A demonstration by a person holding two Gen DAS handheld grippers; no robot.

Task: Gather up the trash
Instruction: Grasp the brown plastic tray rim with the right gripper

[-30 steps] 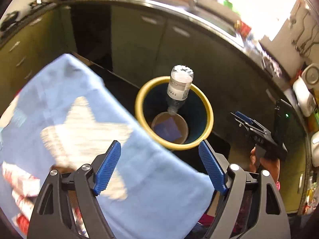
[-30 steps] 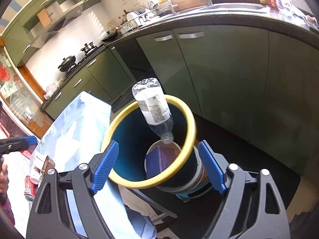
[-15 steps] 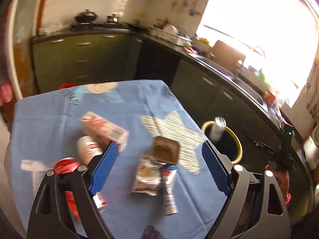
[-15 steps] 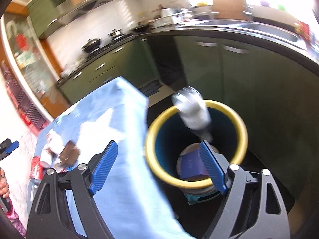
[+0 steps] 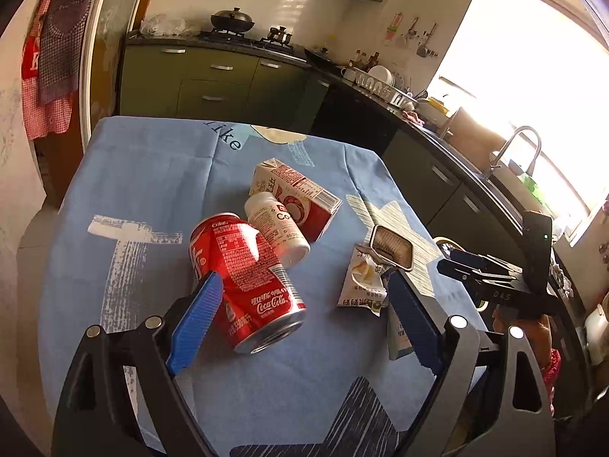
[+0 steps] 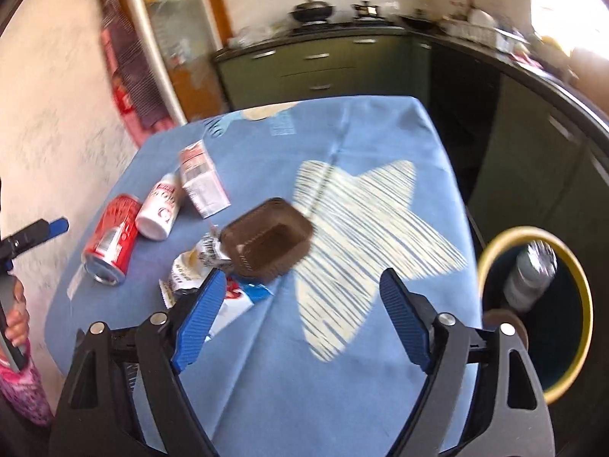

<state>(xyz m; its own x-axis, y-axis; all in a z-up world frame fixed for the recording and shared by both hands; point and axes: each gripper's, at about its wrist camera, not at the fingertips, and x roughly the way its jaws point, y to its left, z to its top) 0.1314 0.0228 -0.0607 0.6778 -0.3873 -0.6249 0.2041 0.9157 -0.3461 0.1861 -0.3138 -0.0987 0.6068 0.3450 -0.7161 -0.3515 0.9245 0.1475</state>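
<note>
The left black-framed two-finger gripper with ribbed blue pads (image 5: 300, 323) is hanging with its jaws spread wide and nothing between them, tilting downward. The right black-framed gripper with the same blue pads (image 6: 300, 320) is likewise gaping wide and gripping nothing, also angling downward. Each tool is showing at the edge of the other's view, a bare hand (image 6: 17, 323) wrapping the left one's handle below a pink sleeve.

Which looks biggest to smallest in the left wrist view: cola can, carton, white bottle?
1. Cola can, though it lies nearest the camera, so its lead is unsure.
2. Carton.
3. White bottle, clearly smallest.
</note>
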